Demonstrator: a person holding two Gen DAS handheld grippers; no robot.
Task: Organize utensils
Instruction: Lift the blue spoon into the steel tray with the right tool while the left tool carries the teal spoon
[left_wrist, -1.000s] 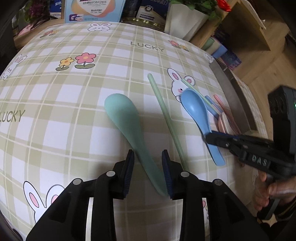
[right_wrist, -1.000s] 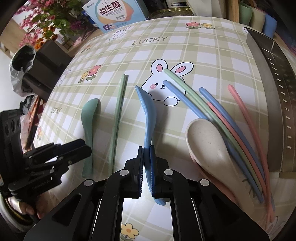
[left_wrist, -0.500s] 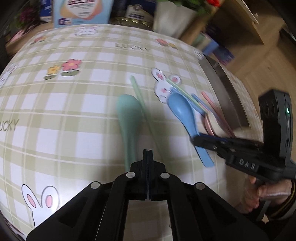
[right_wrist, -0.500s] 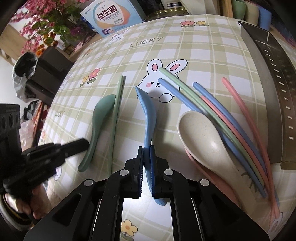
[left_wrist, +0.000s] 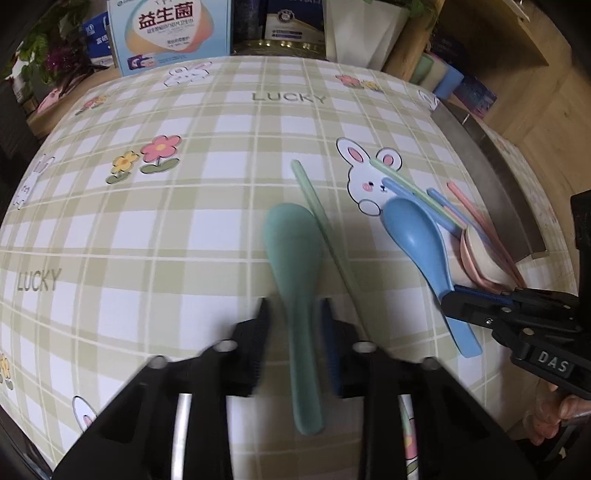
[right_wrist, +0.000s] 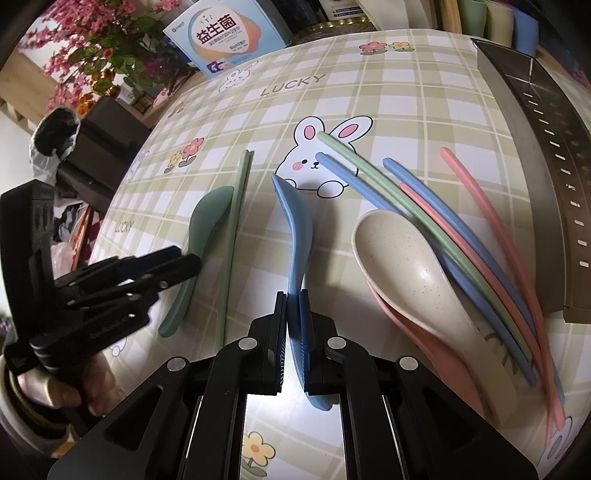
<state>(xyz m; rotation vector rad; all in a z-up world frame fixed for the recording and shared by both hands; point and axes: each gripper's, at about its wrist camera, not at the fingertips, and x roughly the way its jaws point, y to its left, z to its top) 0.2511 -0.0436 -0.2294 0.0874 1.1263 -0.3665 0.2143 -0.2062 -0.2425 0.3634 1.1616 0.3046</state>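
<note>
The green spoon (left_wrist: 295, 266) lies on the bench (left_wrist: 184, 221) beside a green chopstick (left_wrist: 321, 225), its handle between the parted fingers of my left tool (left_wrist: 293, 332). My right tool (right_wrist: 292, 325) is clamped on the blue spoon (right_wrist: 297, 236). I judge the sorting is midway; next that spoon should go to its pile.

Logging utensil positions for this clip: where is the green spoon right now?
In the left wrist view, the green spoon lies on the tablecloth, its handle between the open fingers of the left gripper, with a green chopstick just to its right.
</note>
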